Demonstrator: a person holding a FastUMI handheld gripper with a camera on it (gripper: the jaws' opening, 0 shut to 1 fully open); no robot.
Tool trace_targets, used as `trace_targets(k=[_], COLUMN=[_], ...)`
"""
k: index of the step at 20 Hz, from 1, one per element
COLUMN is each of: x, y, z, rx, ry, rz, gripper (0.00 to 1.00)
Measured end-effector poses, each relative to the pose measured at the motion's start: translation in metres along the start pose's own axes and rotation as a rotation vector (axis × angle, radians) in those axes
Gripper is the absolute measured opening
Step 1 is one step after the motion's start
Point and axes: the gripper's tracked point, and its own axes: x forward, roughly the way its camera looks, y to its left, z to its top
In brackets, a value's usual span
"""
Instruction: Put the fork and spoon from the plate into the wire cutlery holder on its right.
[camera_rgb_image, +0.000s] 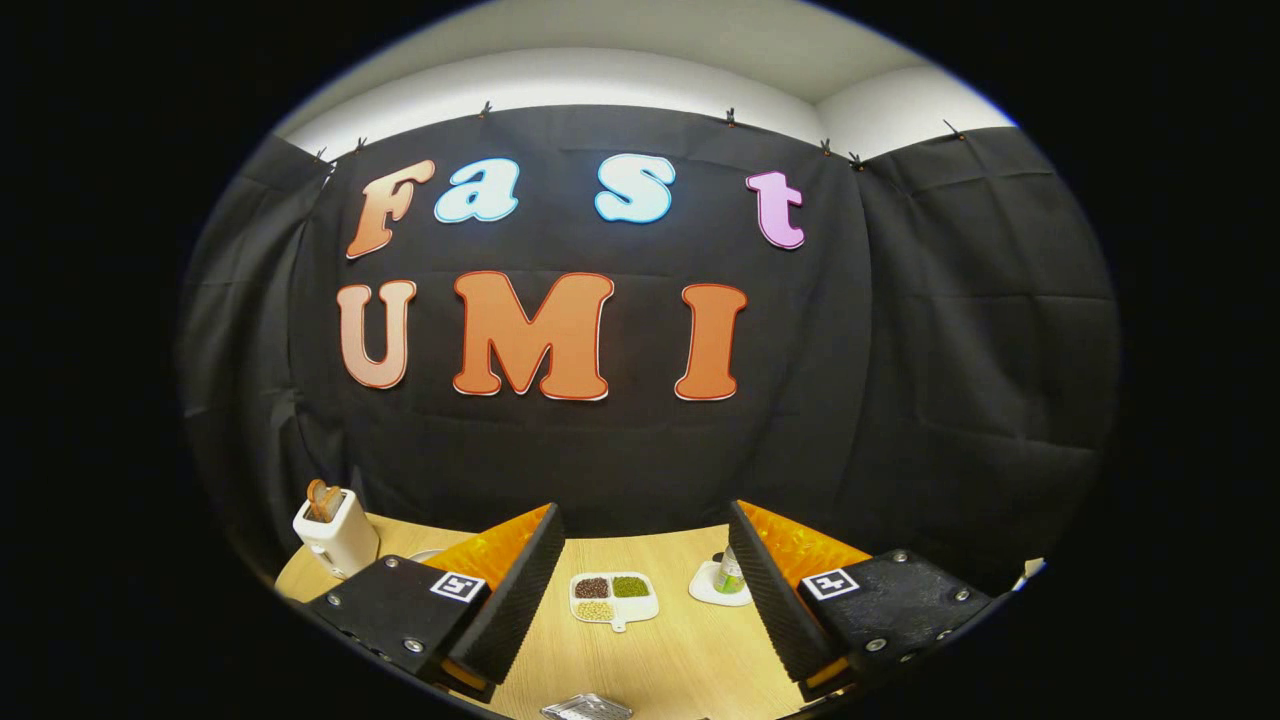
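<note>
Hand-held gripper (640, 600): released, empty, level over table (690, 650); metal item (587, 708), maybe the holder, lies below the fingers.

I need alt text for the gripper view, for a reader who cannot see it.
The open claw holds nothing above a wooden table. Beyond its fingers lie a divided dish of beans and a small jar on a coaster; a white toaster stands at the left.

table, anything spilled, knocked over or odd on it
Nothing stands out. The white toaster stands upright, the white divided dish keeps its grains in their three compartments, and the small bottle sits upright on its white saucer. The gripper hangs open above the wooden table.
</note>
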Motion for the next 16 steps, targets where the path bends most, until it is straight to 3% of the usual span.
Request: trace_targets(k=[16], x=[-0.031], y=[-0.054], z=[0.011], rx=[-0.048], ry=[-0.088], rz=[-0.018], gripper=[0.99])
